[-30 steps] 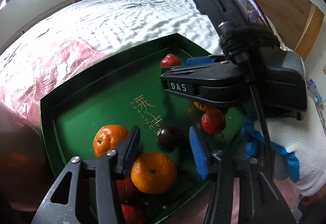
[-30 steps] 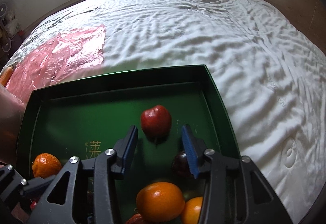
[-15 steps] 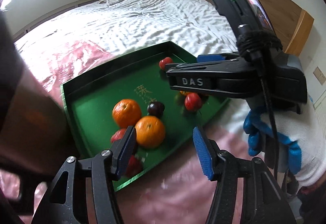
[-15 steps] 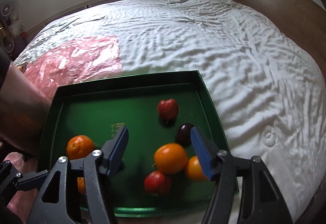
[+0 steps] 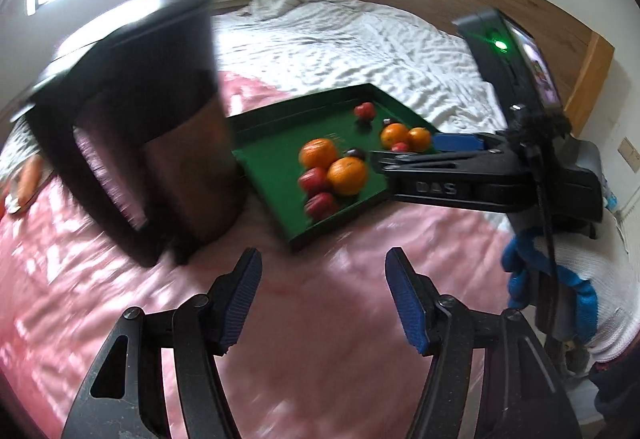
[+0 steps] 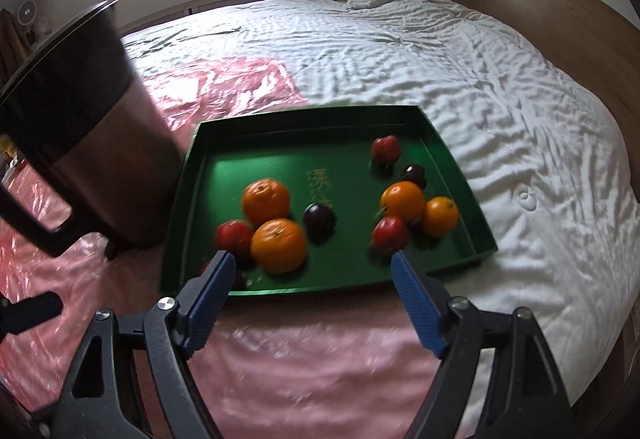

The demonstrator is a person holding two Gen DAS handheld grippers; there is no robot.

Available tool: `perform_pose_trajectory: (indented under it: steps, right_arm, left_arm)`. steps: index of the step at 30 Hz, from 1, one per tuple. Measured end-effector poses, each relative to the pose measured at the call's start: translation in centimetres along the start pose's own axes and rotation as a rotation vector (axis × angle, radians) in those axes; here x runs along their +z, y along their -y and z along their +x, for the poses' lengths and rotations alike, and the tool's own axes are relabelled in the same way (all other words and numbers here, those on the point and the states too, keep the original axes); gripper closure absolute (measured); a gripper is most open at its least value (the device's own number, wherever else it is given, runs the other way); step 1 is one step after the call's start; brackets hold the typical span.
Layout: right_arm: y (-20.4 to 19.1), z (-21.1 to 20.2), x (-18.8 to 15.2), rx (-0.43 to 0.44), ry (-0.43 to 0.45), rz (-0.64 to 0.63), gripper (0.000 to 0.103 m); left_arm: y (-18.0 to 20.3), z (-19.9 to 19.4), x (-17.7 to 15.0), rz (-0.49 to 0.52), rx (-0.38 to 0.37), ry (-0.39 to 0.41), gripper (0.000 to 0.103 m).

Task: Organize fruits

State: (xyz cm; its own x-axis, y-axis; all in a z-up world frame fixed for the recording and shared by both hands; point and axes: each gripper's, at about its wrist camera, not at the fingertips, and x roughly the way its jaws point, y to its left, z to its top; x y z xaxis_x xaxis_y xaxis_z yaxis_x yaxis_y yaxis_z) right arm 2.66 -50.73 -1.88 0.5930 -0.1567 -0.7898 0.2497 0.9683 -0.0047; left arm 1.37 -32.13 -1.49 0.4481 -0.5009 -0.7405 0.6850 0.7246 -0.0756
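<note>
While fruit sits in green tray (image 6: 192,199), both grippers (left (image 5: 322,299), right (image 6: 312,297)) hold nothing, jaws wide apart.

Pink plastic sheet (image 6: 320,359) betw. grippers and green tray (image 6: 400,279): open, nothing lying on it. Tray centre bare; fruit packed in two clusters, near-left (image 6: 276,235) and right (image 6: 412,211). Left flank blocked by tall dark kettle (image 6: 100,143), stood just beside tray wall. White bed (image 6: 500,79) beyond tray unobstructed.
</note>
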Motion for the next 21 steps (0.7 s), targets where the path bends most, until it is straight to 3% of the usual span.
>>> perform_pose_trajectory:
  steps: [14,21]
  right_arm:
    - [-12.1,-4.3,-5.3,0.094,0.044,-0.062,0.0]
    - [-16.3,-5.4,-7.2,0.135,0.053,-0.06,0.0]
  left_arm:
    - [-9.8,-8.4,-9.4,-0.173,0.257,0.04,0.041]
    - [-12.5,-11.8,-11.2,-0.239,0.304,0.071,0.041]
